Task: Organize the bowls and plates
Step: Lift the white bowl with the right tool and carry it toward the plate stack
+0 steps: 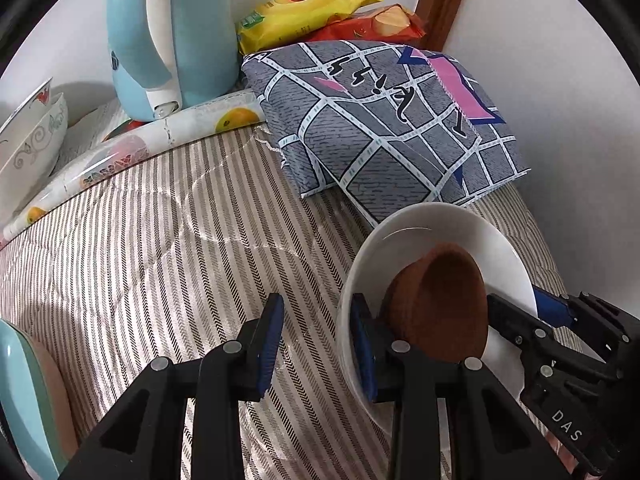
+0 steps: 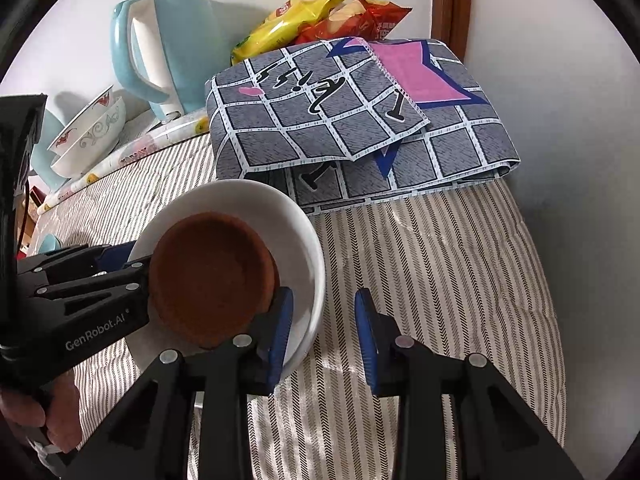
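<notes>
Crowding the bedspread (image 2: 440, 264): folded cloth (image 2: 360, 128), kettle (image 2: 168, 48), snack bags (image 2: 320, 16).

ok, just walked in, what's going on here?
A person has a hand-held gripper in each hand over a striped bed cover. The left hand-held gripper and the right hand-held gripper straddle opposite rims of a white plate carrying a brown bowl. Each has one finger inside and one outside, and the pads are not pressing. Stacked patterned bowls sit at the back by a blue kettle.
</notes>
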Motion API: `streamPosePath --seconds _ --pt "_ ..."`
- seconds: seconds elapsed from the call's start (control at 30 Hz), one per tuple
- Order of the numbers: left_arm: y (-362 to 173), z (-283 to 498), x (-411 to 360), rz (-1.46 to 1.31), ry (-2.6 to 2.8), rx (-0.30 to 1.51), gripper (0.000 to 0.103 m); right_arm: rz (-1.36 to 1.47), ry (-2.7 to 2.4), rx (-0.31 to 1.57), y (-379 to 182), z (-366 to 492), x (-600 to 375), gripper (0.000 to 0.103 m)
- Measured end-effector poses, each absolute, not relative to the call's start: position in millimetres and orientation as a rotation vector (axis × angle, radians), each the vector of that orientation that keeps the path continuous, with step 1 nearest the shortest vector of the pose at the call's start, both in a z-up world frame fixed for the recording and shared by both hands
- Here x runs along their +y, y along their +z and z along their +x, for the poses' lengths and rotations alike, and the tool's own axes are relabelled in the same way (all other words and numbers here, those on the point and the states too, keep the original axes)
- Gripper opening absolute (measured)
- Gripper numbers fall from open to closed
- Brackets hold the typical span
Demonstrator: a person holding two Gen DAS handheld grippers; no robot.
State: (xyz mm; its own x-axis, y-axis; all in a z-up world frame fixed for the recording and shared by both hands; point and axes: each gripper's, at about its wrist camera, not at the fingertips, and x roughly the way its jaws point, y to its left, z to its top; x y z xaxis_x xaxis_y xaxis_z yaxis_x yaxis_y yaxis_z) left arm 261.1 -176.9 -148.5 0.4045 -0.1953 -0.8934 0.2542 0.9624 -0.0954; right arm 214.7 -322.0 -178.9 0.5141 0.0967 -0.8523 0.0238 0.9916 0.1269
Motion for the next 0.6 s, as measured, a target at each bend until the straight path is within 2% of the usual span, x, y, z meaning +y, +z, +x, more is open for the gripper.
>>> streamPosePath --seconds 0.27,0.33,0.5,0.6 --pt "-149.1 261.5 -174.9 0.055 -0.292 1.118 0.031 0.11 0.031 1.048 -185.3 220.4 -319.4 0.033" --pt "-149.2 261.3 -174.7 0.05 -0.298 1.115 0.028 0.119 0.033 1.047 -186.1 220.5 -318.8 0.033" --pt "-147.7 258.4 -180.3 0.039 -0.346 1.106 0.011 0.15 0.056 1.038 -186.3 219.4 -316.4 0.017" --pt "-146.6 255.4 -186.0 0.071 -0.337 1.085 0.01 0.148 0.054 1.031 -186.0 218.4 -314.8 0.015"
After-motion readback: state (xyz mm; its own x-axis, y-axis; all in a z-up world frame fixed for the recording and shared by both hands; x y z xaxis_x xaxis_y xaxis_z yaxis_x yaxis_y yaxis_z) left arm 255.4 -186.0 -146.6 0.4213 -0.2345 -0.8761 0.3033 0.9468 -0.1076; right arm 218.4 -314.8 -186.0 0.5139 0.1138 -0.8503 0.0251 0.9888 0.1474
